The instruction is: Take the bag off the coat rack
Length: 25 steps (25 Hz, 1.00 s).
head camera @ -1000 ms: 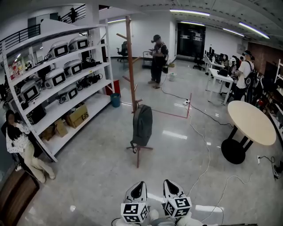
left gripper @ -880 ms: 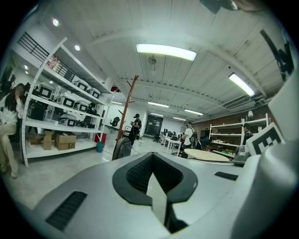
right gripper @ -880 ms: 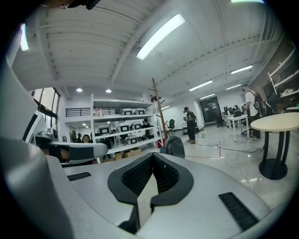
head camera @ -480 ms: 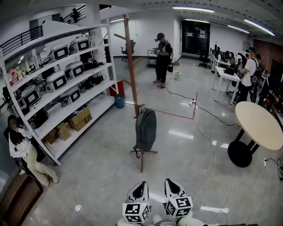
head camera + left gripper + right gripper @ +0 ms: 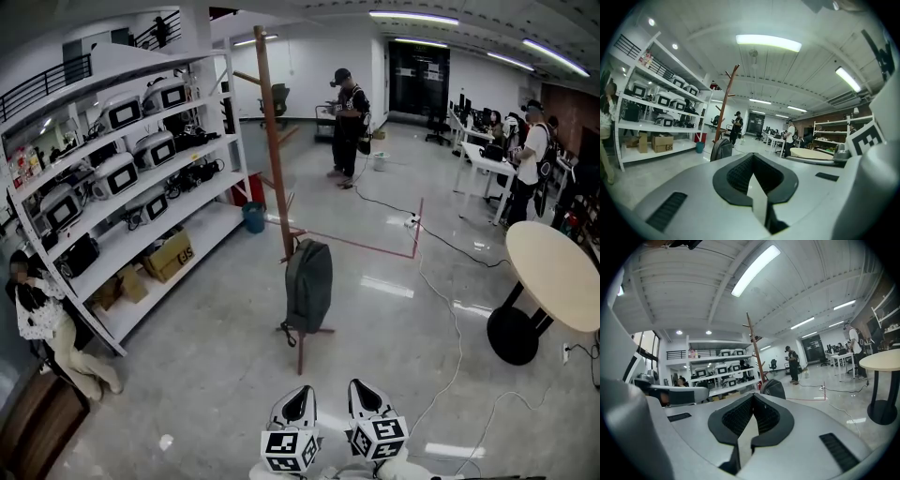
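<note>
A dark grey backpack hangs low on a tall brown wooden coat rack that stands on the floor ahead of me. Both grippers are held low and near me, well short of the rack. My left gripper and right gripper sit side by side at the bottom edge, each with its jaws closed and nothing between them. In the left gripper view the backpack and the coat rack show beyond the shut left gripper. In the right gripper view the backpack shows past the shut right gripper.
White shelving with machines and cardboard boxes lines the left side, and a person sits by its near end. A round table stands at the right. Cables and red tape cross the floor. People stand farther back.
The view has drawn closer to the coat rack, so rack and backpack look a little larger. Both grippers stay shut at the bottom edge.
</note>
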Each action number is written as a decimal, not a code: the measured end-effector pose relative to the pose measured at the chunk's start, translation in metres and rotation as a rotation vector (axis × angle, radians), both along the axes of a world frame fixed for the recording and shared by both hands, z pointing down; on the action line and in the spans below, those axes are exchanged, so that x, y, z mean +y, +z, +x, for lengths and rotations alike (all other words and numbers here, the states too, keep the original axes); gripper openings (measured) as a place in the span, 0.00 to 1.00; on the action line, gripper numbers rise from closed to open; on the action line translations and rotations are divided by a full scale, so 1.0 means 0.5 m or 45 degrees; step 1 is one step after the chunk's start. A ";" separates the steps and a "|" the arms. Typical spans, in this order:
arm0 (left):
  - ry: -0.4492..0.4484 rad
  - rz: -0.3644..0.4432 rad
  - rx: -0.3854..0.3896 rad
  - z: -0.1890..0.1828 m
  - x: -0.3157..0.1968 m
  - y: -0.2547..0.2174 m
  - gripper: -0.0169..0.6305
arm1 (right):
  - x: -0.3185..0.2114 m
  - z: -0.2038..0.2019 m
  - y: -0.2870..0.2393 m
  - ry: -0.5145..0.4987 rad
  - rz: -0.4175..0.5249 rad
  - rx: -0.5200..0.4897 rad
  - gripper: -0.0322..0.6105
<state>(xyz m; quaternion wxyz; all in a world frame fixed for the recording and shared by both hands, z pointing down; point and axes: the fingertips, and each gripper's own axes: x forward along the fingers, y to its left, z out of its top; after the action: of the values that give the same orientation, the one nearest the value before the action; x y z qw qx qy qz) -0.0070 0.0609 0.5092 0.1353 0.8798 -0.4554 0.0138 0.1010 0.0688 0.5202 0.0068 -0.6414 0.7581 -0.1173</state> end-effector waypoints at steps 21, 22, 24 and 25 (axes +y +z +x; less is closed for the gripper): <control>-0.019 -0.047 -0.018 0.026 -0.097 0.028 0.03 | -0.099 0.027 0.037 -0.034 -0.077 -0.010 0.07; -0.015 -0.046 -0.018 0.029 -0.099 0.028 0.03 | -0.099 0.029 0.038 -0.030 -0.081 -0.010 0.07; -0.005 -0.044 -0.018 0.034 -0.107 0.028 0.03 | -0.103 0.035 0.041 -0.020 -0.086 -0.011 0.07; 0.000 -0.044 -0.018 0.037 -0.111 0.029 0.03 | -0.106 0.039 0.042 -0.016 -0.089 -0.009 0.07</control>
<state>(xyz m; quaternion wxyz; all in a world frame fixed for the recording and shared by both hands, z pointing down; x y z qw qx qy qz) 0.0117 0.0053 0.5238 0.1471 0.8772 -0.4562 0.0279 0.1204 0.0160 0.5413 -0.0135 -0.6362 0.7575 -0.1460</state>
